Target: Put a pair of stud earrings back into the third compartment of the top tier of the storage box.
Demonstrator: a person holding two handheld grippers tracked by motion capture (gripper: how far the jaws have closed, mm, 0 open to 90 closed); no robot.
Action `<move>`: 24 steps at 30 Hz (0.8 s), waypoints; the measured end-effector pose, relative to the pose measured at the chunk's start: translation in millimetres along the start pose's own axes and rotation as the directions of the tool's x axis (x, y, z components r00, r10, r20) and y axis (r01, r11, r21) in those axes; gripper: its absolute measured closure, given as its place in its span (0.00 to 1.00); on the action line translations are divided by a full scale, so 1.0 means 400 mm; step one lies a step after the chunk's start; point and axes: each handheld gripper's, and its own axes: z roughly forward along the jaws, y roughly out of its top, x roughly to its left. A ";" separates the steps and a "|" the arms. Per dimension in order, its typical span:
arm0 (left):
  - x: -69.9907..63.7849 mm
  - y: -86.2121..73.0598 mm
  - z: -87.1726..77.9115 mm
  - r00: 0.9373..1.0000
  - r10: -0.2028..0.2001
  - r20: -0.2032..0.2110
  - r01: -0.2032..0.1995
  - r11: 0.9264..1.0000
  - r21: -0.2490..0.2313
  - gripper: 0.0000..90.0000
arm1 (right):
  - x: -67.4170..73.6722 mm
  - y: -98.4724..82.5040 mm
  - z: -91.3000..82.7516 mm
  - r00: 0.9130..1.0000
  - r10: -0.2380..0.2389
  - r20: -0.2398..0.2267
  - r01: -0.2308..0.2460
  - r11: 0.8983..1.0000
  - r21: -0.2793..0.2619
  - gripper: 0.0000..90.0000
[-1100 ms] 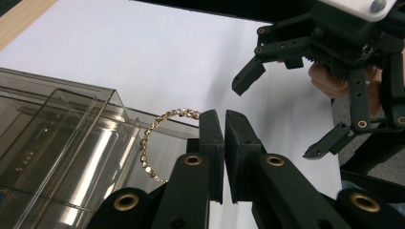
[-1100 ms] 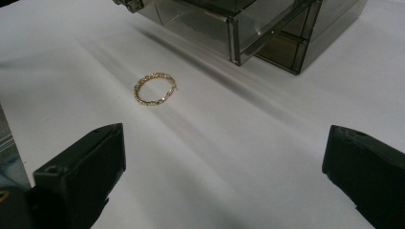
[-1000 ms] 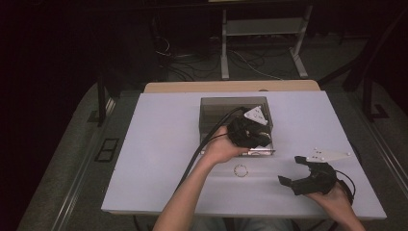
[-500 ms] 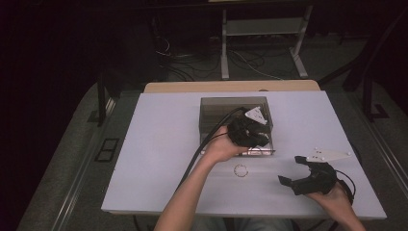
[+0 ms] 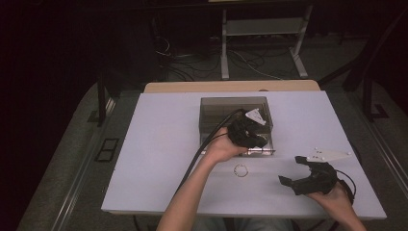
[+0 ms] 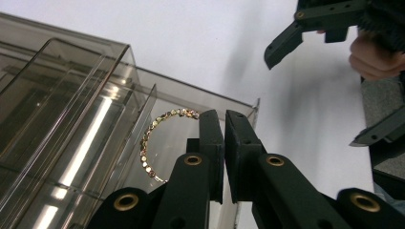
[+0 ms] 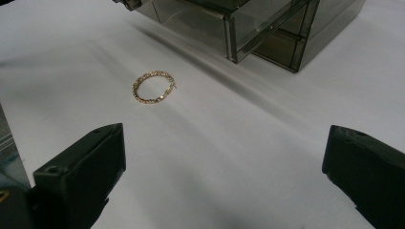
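A smoky clear drawer box stands mid-table with a drawer pulled out at its front right. My left gripper hangs over that drawer; in the left gripper view its jaws stand shut to a thin slit at the drawer's rim, and I cannot tell if the wall is pinched. A gold bracelet lies on the table in front of the box, seen through the clear plastic. My right gripper rests open at the right, its jaws wide apart short of the bracelet.
The white table has bare room left of the box and along its front edge. A wooden board lies behind it. Dark floor with cables and a metal stand lies beyond.
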 end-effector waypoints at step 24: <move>-0.020 0.002 -0.064 0.999 -0.026 -0.027 0.025 0.999 -0.036 0.49 | -0.001 -0.001 -0.002 1.000 0.000 0.003 0.000 1.000 -0.004 0.00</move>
